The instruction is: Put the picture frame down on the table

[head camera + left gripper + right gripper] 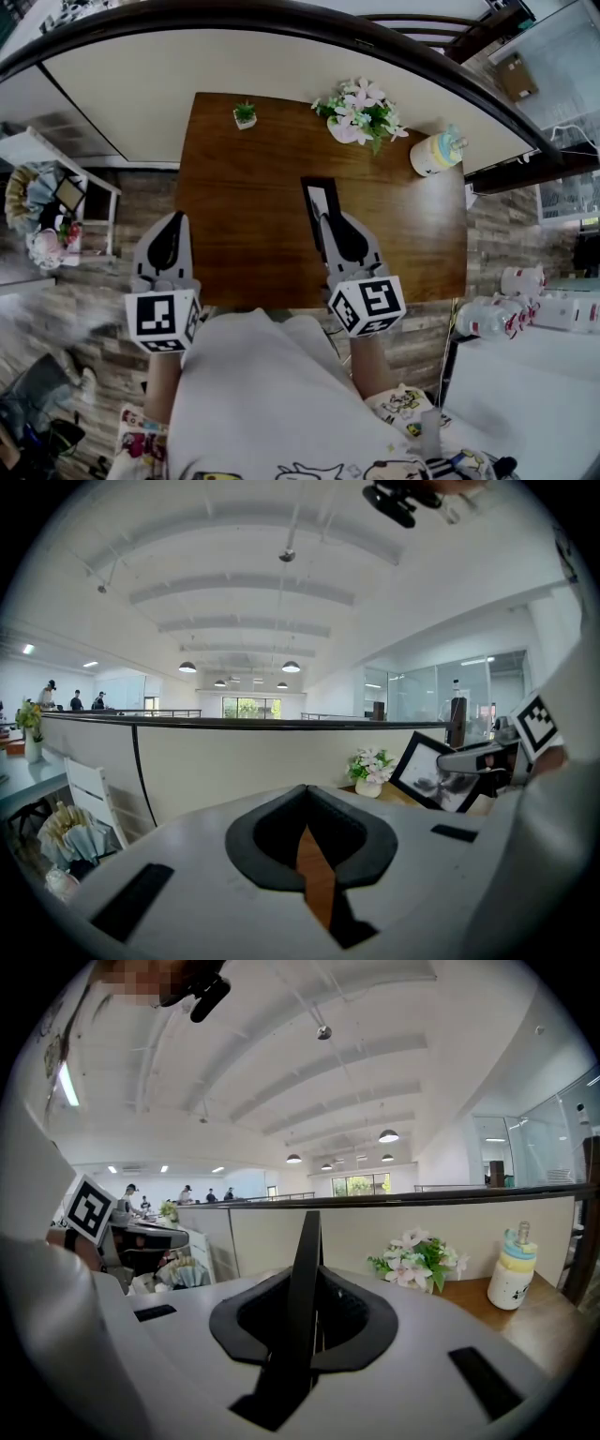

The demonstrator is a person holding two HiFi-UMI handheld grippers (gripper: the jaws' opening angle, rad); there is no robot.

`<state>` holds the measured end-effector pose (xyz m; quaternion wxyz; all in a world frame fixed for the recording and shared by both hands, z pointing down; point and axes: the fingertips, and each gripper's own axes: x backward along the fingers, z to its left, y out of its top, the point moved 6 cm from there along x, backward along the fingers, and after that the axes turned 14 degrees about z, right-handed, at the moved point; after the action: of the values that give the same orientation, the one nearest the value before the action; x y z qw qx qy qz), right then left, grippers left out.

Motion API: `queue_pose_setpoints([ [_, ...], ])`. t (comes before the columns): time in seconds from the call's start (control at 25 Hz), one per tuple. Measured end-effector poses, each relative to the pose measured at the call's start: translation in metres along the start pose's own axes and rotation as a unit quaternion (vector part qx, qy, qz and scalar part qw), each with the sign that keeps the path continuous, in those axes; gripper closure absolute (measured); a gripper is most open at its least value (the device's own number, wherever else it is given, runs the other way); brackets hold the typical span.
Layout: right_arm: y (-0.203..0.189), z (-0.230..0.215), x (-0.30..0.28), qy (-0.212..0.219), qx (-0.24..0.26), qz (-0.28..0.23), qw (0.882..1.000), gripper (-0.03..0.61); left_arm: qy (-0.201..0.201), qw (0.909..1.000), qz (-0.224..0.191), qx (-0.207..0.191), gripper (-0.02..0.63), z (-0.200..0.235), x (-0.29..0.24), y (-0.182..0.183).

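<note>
Over the middle of the table (pixel 253 187), clamped in the right gripper (pixel 328 223): frame (pixel 322 199), seen edge-on from the head view. Shows in the right gripper view as a thin dark bar pinched from both sides, rising past the fingertips. Shows from the left gripper view as tilted, picture side facing left.

At the table's left edge, apart from the frame: left gripper (pixel 172 225), fingers drawn together at the tips, nothing between them but a sliver of wood beyond. Takes no part in the hold.

Along the far edge, well clear of the frame: flowers (pixel 361 114), plant (pixel 245 114), bottle (pixel 436 153). Leaves bare wood all round the frame.

Judged as mid-task. Done so far: frame picked up, brought over the tabletop. Cannot tell whether its lower edge touches the wood, hidden behind the gripper in the head view and cut off by the white sleeve in the left one.

Left to do, most likely: lower it onto the bare wood, lay or stand it steady, then part the fingers and draw back. Not put down yet while gripped like this.
</note>
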<state>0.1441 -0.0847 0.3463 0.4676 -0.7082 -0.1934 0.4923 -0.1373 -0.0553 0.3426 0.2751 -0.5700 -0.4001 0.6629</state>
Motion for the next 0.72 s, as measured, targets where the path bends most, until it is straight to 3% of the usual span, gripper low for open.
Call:
queue_pose_setpoints([
  [0.24, -0.001, 0.009, -0.011, 0.015, 0.003, 0.013, 1.000, 0.525, -0.006, 0.9999, 0.013, 0.006, 0.611, 0.003, 0.000, -0.010],
  [0.72, -0.018, 0.023, -0.040, 0.055, -0.042, 0.047, 0.997, 0.525, -0.030, 0.9979, 0.056, 0.010, 0.611, -0.001, -0.007, -0.040],
])
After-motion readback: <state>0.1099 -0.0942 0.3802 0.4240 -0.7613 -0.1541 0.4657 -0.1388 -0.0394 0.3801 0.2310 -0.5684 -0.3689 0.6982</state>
